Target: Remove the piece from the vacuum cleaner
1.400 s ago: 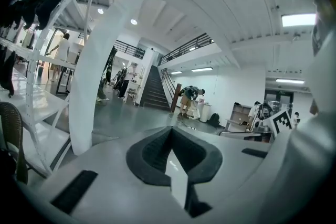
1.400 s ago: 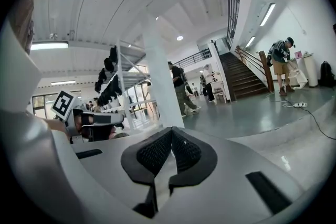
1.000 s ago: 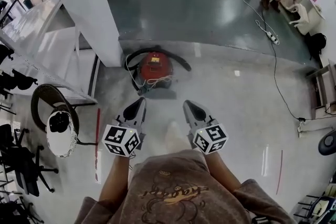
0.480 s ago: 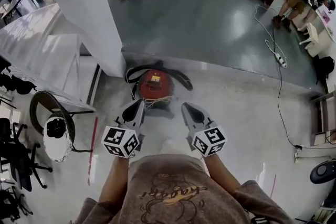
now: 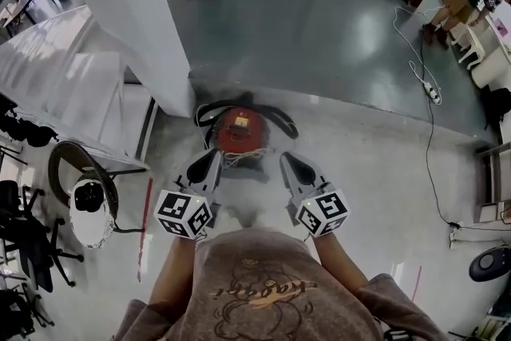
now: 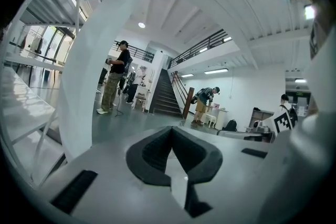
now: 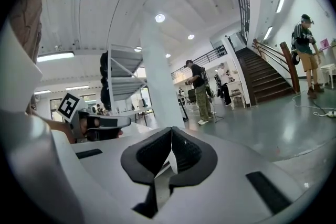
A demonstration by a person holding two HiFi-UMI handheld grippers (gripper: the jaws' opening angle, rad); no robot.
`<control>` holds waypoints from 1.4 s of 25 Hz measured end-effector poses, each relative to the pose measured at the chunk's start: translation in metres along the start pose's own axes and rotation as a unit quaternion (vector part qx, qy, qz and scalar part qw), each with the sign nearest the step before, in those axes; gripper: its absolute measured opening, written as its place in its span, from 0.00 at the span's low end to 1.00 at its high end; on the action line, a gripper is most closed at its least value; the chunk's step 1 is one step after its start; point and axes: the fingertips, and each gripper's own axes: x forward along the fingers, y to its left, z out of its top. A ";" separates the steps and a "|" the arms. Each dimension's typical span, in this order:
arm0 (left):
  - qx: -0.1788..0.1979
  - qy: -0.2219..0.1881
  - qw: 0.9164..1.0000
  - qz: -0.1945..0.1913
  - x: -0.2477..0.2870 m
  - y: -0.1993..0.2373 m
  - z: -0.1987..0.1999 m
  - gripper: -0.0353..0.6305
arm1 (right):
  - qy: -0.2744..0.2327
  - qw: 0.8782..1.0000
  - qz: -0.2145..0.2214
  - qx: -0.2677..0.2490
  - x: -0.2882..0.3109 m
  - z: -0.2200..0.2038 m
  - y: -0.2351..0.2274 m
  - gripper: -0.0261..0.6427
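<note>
A red canister vacuum cleaner [image 5: 238,129] stands on the floor straight ahead, a black hose [image 5: 275,113] curling around its back and a pale cord lying across its front. My left gripper [image 5: 214,155] and right gripper [image 5: 284,159] are held side by side just short of it, tips pointing at it, not touching it. Both are shut with nothing between the jaws. In the left gripper view the left gripper [image 6: 171,129] has its dark pads pressed together. The right gripper [image 7: 171,129] in the right gripper view is the same. Neither gripper view shows the vacuum.
A white pillar [image 5: 128,12] rises just left of the vacuum, with a white staircase [image 5: 56,68] beside it. A round-based stand [image 5: 84,188] and black chairs [image 5: 28,247] are at my left. A cable and power strip [image 5: 431,88] cross the floor at right. People stand far off.
I have moved closer to the vacuum: it now sits nearer the gripper tips and lower in the head view. Both grippers stay shut, held the same way.
</note>
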 end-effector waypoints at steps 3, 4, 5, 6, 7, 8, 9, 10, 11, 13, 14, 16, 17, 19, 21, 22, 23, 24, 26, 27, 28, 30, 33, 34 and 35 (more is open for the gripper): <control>0.004 0.000 1.000 -0.011 0.001 0.006 0.003 0.06 | -0.007 1.000 -0.013 0.004 0.001 0.001 0.001 0.04; 0.006 -0.001 1.000 -0.014 0.001 0.008 0.005 0.06 | -0.010 1.000 -0.014 0.005 0.003 0.002 0.002 0.04; 0.008 -0.003 1.000 -0.017 0.002 0.010 0.007 0.06 | -0.012 1.000 -0.014 0.006 0.005 0.002 0.003 0.04; 0.009 -0.004 1.000 -0.020 0.003 0.012 0.008 0.06 | -0.013 1.000 -0.014 0.006 0.007 0.002 0.005 0.04; 0.009 -0.005 1.000 -0.022 0.004 0.015 0.009 0.06 | -0.014 1.000 -0.015 0.006 0.009 0.001 0.006 0.04; 0.010 -0.006 1.000 -0.023 0.004 0.017 0.009 0.06 | -0.014 1.000 -0.015 0.006 0.010 0.001 0.007 0.04; 0.010 -0.006 1.000 -0.024 0.005 0.020 0.009 0.06 | -0.014 1.000 -0.015 0.005 0.012 0.000 0.008 0.04; 0.009 -0.006 1.000 -0.025 0.006 0.022 0.010 0.06 | -0.013 1.000 -0.014 0.005 0.014 0.000 0.008 0.05; 0.008 -0.007 1.000 -0.026 0.007 0.024 0.011 0.07 | -0.012 1.000 -0.014 0.006 0.017 -0.001 0.008 0.07; 0.004 -0.008 0.999 -0.032 0.009 0.027 0.012 0.18 | -0.010 1.000 -0.011 0.008 0.021 0.000 0.009 0.10; 0.003 -0.008 0.999 -0.035 0.010 0.028 0.012 0.22 | -0.010 1.000 -0.009 0.008 0.022 0.000 0.009 0.12; 0.002 -0.007 0.999 -0.042 0.012 0.029 0.011 0.29 | -0.012 1.000 -0.001 0.011 0.026 0.001 0.012 0.17; 0.003 -0.005 0.999 -0.047 0.013 0.030 0.011 0.31 | -0.013 1.000 0.004 0.014 0.027 0.001 0.013 0.23; 0.004 -0.002 0.998 -0.059 0.015 0.030 0.012 0.40 | -0.013 1.000 0.012 0.019 0.030 0.002 0.016 0.35; 0.005 0.001 0.998 -0.070 0.016 0.029 0.012 0.48 | -0.015 1.000 0.016 0.021 0.032 0.004 0.017 0.39; 0.006 0.003 0.997 -0.073 0.017 0.029 0.011 0.49 | -0.014 1.000 0.016 0.021 0.033 0.004 0.017 0.40; 0.006 0.005 0.997 -0.075 0.018 0.030 0.010 0.50 | -0.013 1.000 0.016 0.020 0.034 0.003 0.016 0.41; 0.005 0.008 0.997 -0.077 0.019 0.032 0.009 0.50 | -0.010 1.000 0.015 0.020 0.036 0.002 0.014 0.41; 0.003 0.014 0.997 -0.079 0.023 0.036 0.005 0.50 | -0.002 1.000 0.011 0.021 0.040 -0.001 0.010 0.41; 0.002 0.019 0.997 -0.080 0.026 0.038 0.003 0.50 | 0.002 1.000 0.009 0.022 0.043 -0.002 0.007 0.41; 0.002 0.024 0.996 -0.081 0.028 0.041 -0.001 0.50 | 0.005 1.000 0.009 0.023 0.046 -0.004 0.005 0.41; 0.001 0.038 0.996 -0.085 0.033 0.045 -0.011 0.50 | 0.013 1.000 0.010 0.022 0.051 -0.010 0.001 0.41; -0.002 0.062 0.994 -0.092 0.040 0.050 -0.031 0.50 | 0.034 0.999 0.011 0.027 0.057 -0.027 -0.007 0.41; -0.004 0.069 0.993 -0.094 0.043 0.052 -0.038 0.50 | 0.041 0.999 0.011 0.029 0.059 -0.034 -0.010 0.41; -0.006 0.074 0.993 -0.096 0.046 0.054 -0.045 0.50 | 0.047 0.998 0.010 0.030 0.060 -0.040 -0.013 0.41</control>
